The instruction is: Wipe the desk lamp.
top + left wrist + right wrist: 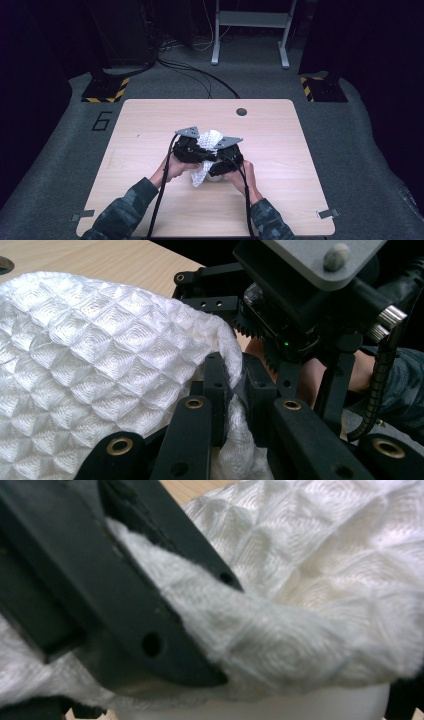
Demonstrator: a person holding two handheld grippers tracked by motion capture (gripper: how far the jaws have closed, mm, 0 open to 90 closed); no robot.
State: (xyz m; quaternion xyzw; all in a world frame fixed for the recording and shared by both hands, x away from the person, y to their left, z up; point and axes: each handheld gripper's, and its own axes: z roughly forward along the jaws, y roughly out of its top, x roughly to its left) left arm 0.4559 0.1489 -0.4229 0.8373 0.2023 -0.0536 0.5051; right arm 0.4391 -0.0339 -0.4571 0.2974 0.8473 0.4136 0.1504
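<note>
1. Pale wooden table [150, 200] sits on grey carpet in a dark room; your work is at its middle, well away from all four edges.
2. Open room: bare wood lies on every side of your hands, widest toward the far edge and out to the right and left edges. The near edge is closest, under your forearms.
3. White waffle-weave cloth [209, 140] is bunched between your two grippers at mid-table, part standing up above them, part hanging down toward the wood. In the left gripper view the cloth [100, 365] is a broad quilted mound at the left.
4. Left gripper [190, 150]: jaws pressed together, pinching a fold of the cloth; in its own view the gripper [232, 390] has the fold running up between the two black jaws.
5. Right gripper [227, 155]: its own view shows a rolled cloth edge [280, 630] caught against a black jaw, so it is pinching the cloth too.
6. White rounded object [212, 177] rests on the table just below the grippers, partly under the cloth; what it is you cannot tell.
7. Grippers crowd each other, nearly touching; each one's cable trails back along your forearm.
8. Around: a dark round hole [241, 111] near the far table edge, well apart. Beyond the table, black-and-yellow striped bases [105, 90] and a grey metal frame [250, 30] stand on the floor.
</note>
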